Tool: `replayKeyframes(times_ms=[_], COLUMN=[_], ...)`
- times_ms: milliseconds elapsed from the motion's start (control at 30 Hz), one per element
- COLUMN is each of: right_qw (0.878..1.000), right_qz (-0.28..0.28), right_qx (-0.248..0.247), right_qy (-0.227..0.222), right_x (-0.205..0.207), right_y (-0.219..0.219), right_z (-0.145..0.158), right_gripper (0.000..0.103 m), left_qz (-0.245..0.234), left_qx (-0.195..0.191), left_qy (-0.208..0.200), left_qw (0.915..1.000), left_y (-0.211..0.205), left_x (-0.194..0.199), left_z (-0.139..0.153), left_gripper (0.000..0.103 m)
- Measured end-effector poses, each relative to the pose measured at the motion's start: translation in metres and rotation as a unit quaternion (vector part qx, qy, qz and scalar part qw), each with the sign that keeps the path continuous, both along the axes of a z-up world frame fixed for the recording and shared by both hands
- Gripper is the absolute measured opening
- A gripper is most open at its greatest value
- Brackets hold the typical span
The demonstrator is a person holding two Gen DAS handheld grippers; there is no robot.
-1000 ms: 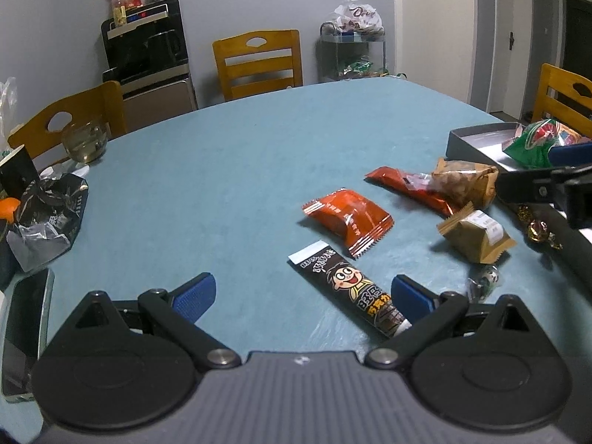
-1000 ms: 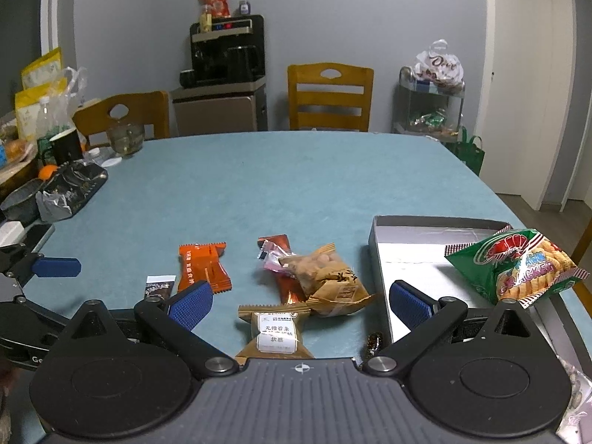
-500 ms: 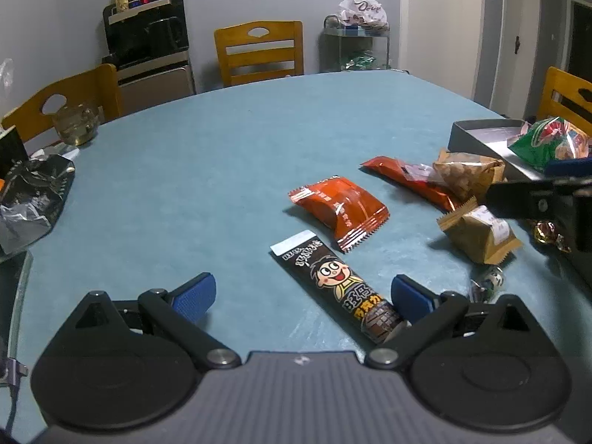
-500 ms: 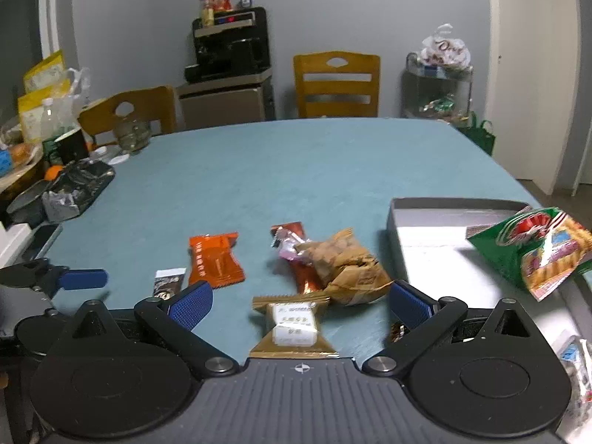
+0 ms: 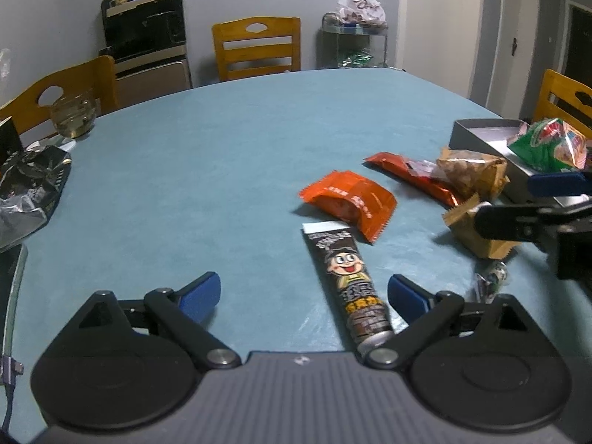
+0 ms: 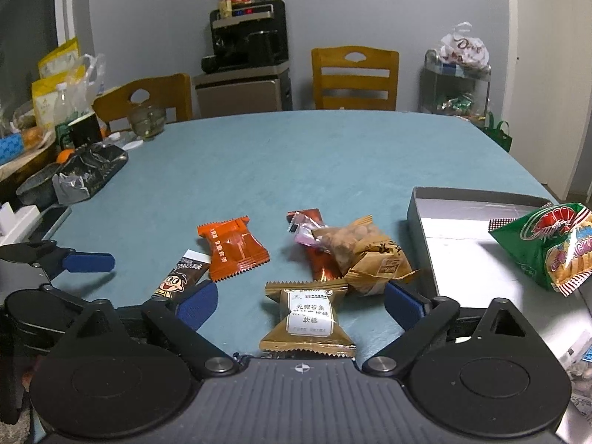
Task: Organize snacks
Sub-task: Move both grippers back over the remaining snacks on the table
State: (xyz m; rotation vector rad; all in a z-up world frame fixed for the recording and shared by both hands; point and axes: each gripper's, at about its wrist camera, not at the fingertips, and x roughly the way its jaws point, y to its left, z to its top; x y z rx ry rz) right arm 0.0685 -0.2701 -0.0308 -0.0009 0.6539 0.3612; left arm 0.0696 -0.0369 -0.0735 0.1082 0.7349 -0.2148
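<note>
**Both grippers open over the scattered snacks**

I had the teal table (image 6: 296, 155) filling both views, with the grey box (image 6: 477, 199) on its right side. A green shrimp-cracker bag (image 6: 551, 248) sat in that box, leaning over its near wall. My right gripper (image 6: 299, 305) hovered low with its jaws spread wide, holding nothing; the gold cake packet (image 6: 309, 314) lay on the table between its blue pads. My left gripper (image 5: 303, 294) was likewise wide open and empty, with the near end of the brown cartoon-face snack bar (image 5: 347, 277) lying just inside its right finger.

Just beyond the gold packet lay a tan bag of nuts (image 6: 366, 259), resting partly on a long red-brown wrapper (image 6: 314, 255). Left of those was the orange packet (image 6: 233, 246), its corner touching the white end of the snack bar. A small wrapped candy (image 5: 492, 281) lay near the left gripper's right finger, apart from the rest.
</note>
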Motion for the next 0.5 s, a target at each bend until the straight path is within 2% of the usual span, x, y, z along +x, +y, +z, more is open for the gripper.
replayKeyframes(times_ms=[133, 233, 500], right_qw=[1.0, 1.0, 1.0], right_qz=[-0.002, 0.0, 0.002], right_qx=[-0.004, -0.004, -0.008], right_qy=[0.004, 0.01, 0.023], right_x=[0.002, 0.004, 0.008], right_y=[0.001, 0.002, 0.006], right_z=[-0.003, -0.006, -0.014], right_gripper=[0.082, 0.077, 0.068], left_qz=[-0.009, -0.011, -0.012], left_qx=[-0.005, -0.009, -0.014], left_qy=[0.004, 0.011, -0.003], left_qw=[0.9999, 0.9998, 0.9998], left_y=[-0.005, -0.008, -0.008], left_x=[0.003, 0.005, 0.002], left_z=[-0.002, -0.006, -0.012], left_gripper=[0.091, 0.083, 0.083])
